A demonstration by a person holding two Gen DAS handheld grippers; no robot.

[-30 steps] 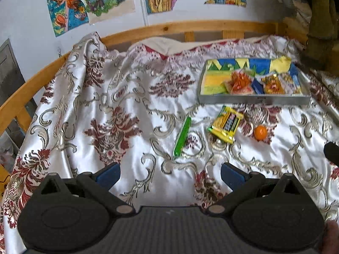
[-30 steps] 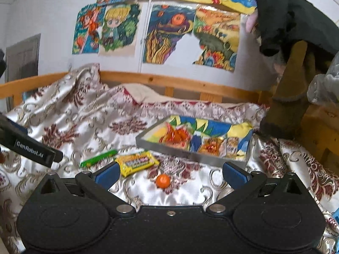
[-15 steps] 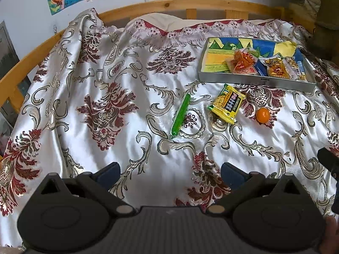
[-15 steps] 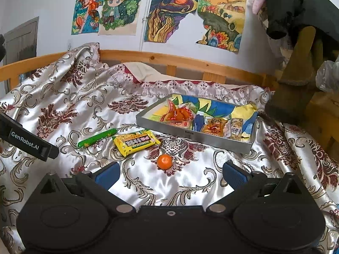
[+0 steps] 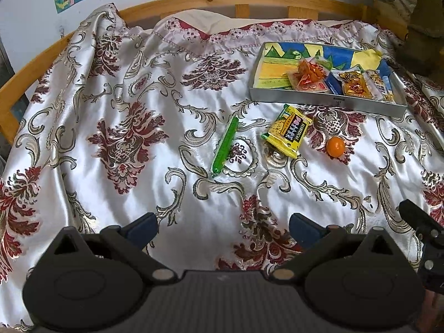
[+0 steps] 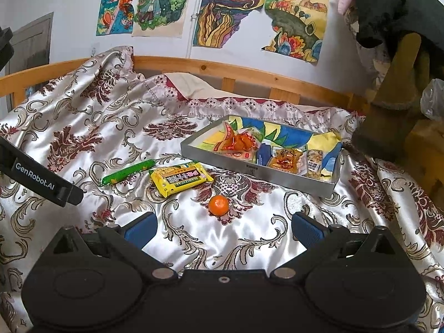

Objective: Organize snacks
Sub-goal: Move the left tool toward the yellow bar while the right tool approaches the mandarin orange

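Observation:
On the satin bedspread lie a green stick snack (image 5: 225, 146) (image 6: 128, 175), a yellow snack packet (image 5: 288, 134) (image 6: 180, 179) and a small orange ball-shaped snack (image 5: 335, 146) (image 6: 218, 205). Behind them a grey tray (image 5: 327, 103) (image 6: 249, 166) holds several wrapped snacks. My left gripper (image 5: 223, 229) is open and empty, well short of the green stick. My right gripper (image 6: 224, 229) is open and empty, just short of the orange ball. The left gripper's body shows at the left edge of the right wrist view (image 6: 41, 183).
A curved wooden bed rail (image 5: 194, 0) (image 6: 222, 73) runs behind the bedspread, below a wall with coloured drawings (image 6: 227, 14). Dark clothing and a brown object (image 6: 394, 88) hang at the right, near the tray's far end.
Both grippers have tilted down and moved in closer over the bed; the snacks and tray look larger and lower in view. Nothing was grasped or shifted.

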